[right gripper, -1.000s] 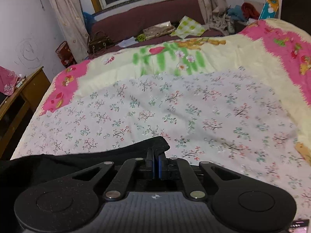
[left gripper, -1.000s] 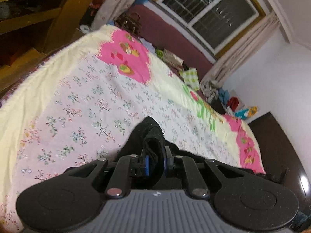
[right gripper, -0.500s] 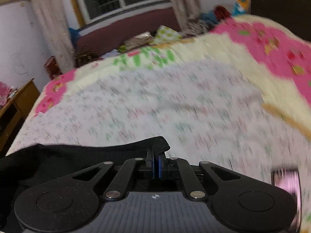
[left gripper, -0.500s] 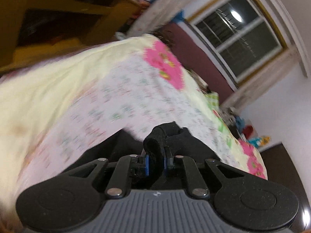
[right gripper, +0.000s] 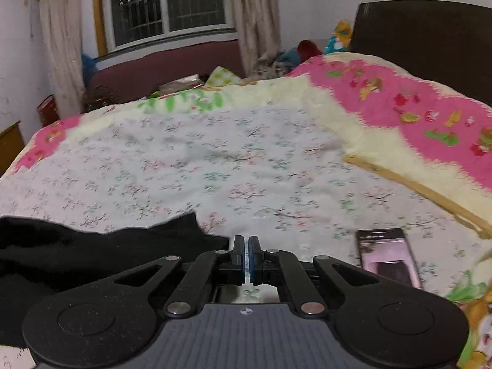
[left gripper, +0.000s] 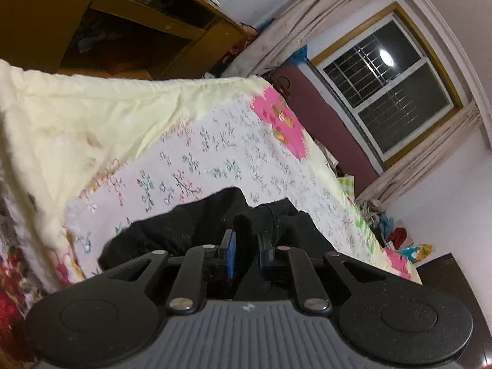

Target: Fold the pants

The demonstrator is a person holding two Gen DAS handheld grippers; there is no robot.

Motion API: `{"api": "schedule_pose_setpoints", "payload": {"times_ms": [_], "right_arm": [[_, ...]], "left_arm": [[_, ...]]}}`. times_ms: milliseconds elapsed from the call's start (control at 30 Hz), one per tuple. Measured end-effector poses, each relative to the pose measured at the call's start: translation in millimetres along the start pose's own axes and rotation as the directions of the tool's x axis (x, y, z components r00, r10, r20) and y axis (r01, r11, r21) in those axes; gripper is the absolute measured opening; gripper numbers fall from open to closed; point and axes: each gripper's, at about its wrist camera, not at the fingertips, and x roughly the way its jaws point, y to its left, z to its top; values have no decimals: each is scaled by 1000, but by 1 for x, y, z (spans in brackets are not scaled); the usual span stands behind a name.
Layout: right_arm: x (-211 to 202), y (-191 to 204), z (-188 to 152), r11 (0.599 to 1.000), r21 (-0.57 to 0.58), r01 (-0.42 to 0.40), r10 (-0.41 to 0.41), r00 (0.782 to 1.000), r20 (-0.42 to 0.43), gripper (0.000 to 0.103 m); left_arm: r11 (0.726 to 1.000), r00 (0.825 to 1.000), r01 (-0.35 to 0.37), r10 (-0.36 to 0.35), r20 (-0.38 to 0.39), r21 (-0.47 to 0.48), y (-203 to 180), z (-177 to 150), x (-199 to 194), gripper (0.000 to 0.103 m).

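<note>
Black pants (left gripper: 184, 230), a soft, matte, lint-flecked knit, lie bunched on the bed at the lower centre of the left wrist view and at the lower left of the right wrist view (right gripper: 92, 252). One second earlier a corner of this cloth sat between the right gripper's pads; now the right gripper (right gripper: 246, 259) shows its blue-lined fingers pressed nearly together with nothing between them, and the cloth's edge lies just to their left. The left gripper (left gripper: 246, 253) has kept its hold throughout: a thick rolled fold of the pants stands pinched between its fingers, which sit slightly apart around the bulk. Its view has also swung (the wooden cabinet (left gripper: 129, 21) now fills the upper left of the frame, where before it occupied only a corner).

Beneath the pants is a thin floral sheet (right gripper: 215, 166), white with small pink and green sprigs, faintly creased. Under that, a fleecy blanket (right gripper: 415, 113), cream with pink scalloped borders. A phone (right gripper: 387, 255), flat, glossy and rectangular, rests on the sheet at the lower right of the right wrist view; half a second ago it was only a blur at the frame edge. A barred window (left gripper: 390, 86) with pale curtains occupies the upper right of the left wrist view.
</note>
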Motion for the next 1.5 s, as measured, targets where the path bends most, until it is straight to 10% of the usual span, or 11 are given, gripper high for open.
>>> {"api": "schedule_pose_setpoints", "payload": {"times_ms": [167,300,467,633,733,867,1000,1300,1500], "right_arm": [[-12,74,27,961,-183,-208,215,977,18,19],[-11,149,48,826,-395,-403,433,901,-15,38],[45,224,66,644,-491,-587,515,807,-289,42],[103,257,64,533,-506,-678,474,735,-485,43],[136,264,59,511,-459,-727,437,680,-589,46],[162,266,44,517,-414,-749,393,637,-663,47],[169,257,44,551,-324,-769,401,584,-706,0],[121,262,64,483,-402,-778,437,612,-659,0],[131,293,52,364,-535,-763,449,647,-617,48]], "left_arm": [[993,989,-106,111,97,-53,2,4,-21,31],[995,968,-102,100,231,-4,-16,19,-55,39],[915,995,97,-74,-74,391,-96,44,-14,56],[744,911,264,15,-411,614,-157,39,86,56],[722,838,337,63,-543,604,-165,37,140,56],[721,793,326,143,-592,612,-159,35,192,56],[722,760,306,208,-616,621,-148,37,212,55],[687,759,431,75,-647,585,-183,57,183,63],[532,734,430,265,-626,730,-184,26,213,71]]}}
